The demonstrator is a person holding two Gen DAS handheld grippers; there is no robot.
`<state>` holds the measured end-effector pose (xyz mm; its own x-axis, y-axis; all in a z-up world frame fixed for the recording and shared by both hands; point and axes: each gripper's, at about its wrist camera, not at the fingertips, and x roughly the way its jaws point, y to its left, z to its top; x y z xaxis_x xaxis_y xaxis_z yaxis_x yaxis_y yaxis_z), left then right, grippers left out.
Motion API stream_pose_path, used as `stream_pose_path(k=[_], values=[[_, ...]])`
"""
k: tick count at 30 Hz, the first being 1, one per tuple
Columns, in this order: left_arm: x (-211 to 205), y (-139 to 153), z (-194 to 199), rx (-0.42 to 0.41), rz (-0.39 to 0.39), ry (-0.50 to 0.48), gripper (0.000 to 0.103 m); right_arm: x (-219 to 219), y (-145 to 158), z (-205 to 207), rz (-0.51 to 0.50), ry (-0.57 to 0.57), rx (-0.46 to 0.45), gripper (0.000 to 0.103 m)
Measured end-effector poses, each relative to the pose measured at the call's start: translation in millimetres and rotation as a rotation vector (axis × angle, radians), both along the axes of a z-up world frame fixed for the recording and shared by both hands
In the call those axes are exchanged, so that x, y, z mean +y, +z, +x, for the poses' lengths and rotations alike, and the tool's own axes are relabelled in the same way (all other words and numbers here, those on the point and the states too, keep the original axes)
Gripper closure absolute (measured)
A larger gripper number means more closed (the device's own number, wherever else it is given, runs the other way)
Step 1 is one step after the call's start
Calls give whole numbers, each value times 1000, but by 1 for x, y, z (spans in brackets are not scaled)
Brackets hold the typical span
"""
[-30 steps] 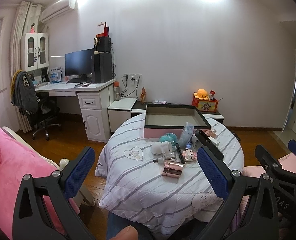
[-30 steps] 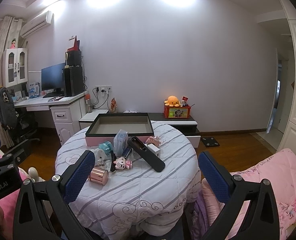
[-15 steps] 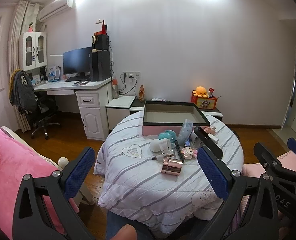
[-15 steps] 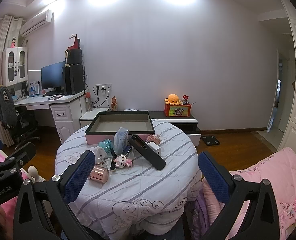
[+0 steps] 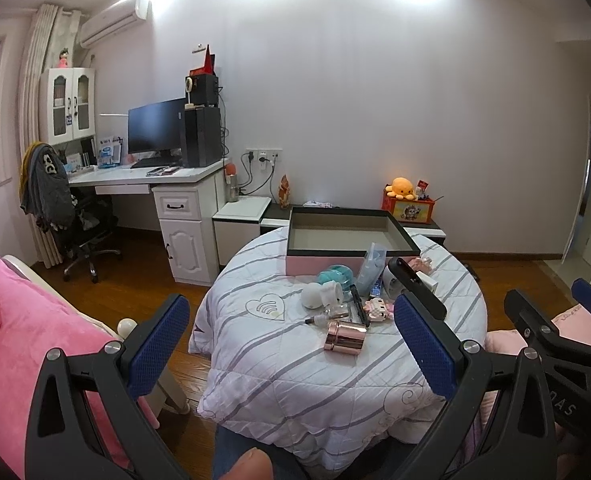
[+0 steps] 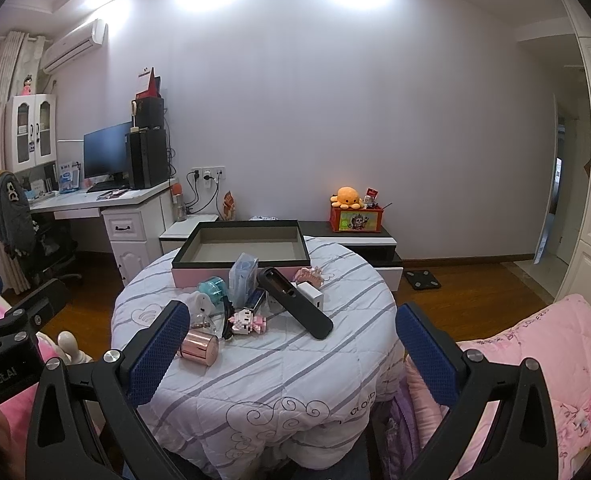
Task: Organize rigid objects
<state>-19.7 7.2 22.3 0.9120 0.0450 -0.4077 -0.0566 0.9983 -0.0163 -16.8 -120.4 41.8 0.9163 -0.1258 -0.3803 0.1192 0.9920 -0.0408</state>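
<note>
Blk grippers (image 5: 291, 344), blue pads (image 5: 157, 344).

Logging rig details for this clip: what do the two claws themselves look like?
Both match. The left claw has black angular plastic arms, silver bolt heads and blue textured pads. The right claw is built alike; its pads are the same blue. White lettering marks each body where the other camera sees it. No cables or sleeves show.
</note>
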Motion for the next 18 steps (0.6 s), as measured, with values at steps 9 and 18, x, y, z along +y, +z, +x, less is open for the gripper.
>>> stream_pose_path(k=[9,18], values=[[-3,0,2,2,-3,-6,0,0,-1,0,1,2,3,0],[-2,-3,5,14,-8,-8,0,2,-6,4,3,11,18,0]])
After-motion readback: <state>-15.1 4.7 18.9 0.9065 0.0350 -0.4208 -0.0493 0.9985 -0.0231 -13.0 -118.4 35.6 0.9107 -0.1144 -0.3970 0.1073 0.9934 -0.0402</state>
